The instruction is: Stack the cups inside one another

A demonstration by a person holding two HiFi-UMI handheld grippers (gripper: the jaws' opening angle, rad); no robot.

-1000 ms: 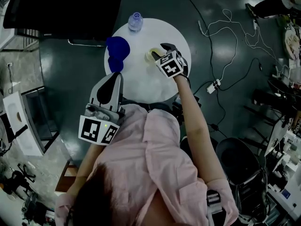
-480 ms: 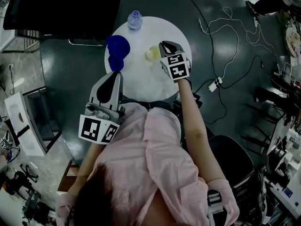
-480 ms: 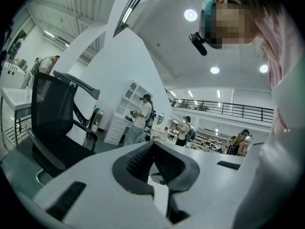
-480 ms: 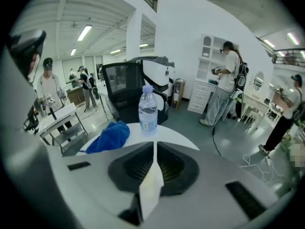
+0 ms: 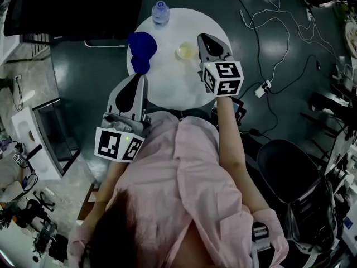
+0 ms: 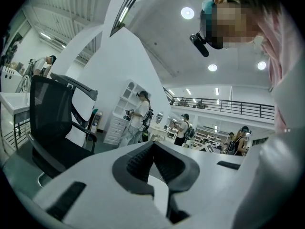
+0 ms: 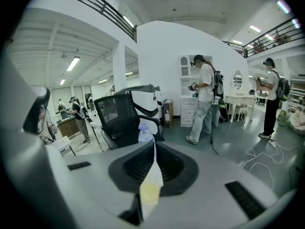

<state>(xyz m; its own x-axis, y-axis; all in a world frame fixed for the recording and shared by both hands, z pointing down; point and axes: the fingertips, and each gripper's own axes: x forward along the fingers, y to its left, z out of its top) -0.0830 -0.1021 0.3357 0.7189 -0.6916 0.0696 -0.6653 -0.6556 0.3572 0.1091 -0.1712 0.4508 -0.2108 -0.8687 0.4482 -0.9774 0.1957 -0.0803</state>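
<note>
A pale yellow cup stands upright on the round white table. Two blue cups sit together at the table's left edge. My right gripper hangs just right of the yellow cup, above the table. Its jaws have just been closing and are shut with nothing between them. Through the slit under those jaws in the right gripper view the yellow cup shows below. My left gripper stays at the near left rim, level, its jaws meeting at the tips and empty.
A clear water bottle stands at the table's far edge. A black office chair sits behind the table, and another dark chair is at the right. White cables trail over the floor. People stand further off.
The right gripper has lifted away from the yellow cup and its jaws have gone from open to shut. The cup stayed on the table. The left gripper has not moved.
</note>
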